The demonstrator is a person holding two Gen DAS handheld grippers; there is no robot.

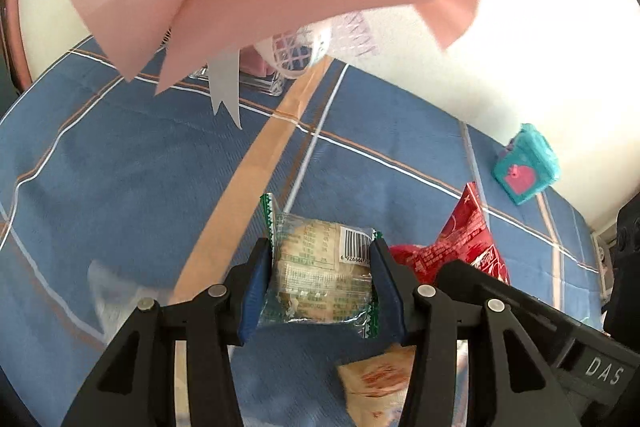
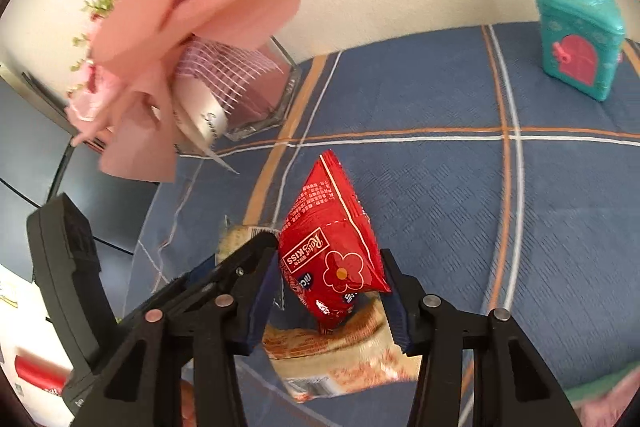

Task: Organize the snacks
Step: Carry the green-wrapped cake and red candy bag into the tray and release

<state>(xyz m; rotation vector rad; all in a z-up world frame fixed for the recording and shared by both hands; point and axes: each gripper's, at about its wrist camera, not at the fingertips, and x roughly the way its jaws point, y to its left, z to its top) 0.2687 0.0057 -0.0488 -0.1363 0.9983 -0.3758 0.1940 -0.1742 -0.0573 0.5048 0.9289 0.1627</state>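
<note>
1. Clear-wrapped pastry (image 1: 320,275): light, soft, crinkly film, crushes easily; take it across the middle, gently. It sits lifted off the blue plaid cloth (image 1: 120,167).
2. Left gripper (image 1: 320,285): narrow, pads clamped on the pastry's sides.
3. Red snack pouch (image 2: 332,247): puffy, slippery foil, to the right of the pastry.
4. Right gripper (image 2: 330,301): half-closed, pinching the pouch's lower end.

Each black plastic two-finger left gripper (image 1: 320,287) and right gripper (image 2: 330,291) is built from angular struts joined by silver round pivot pins, with dark blue pads. White "DAS" lettering is moulded on one housing.
</note>
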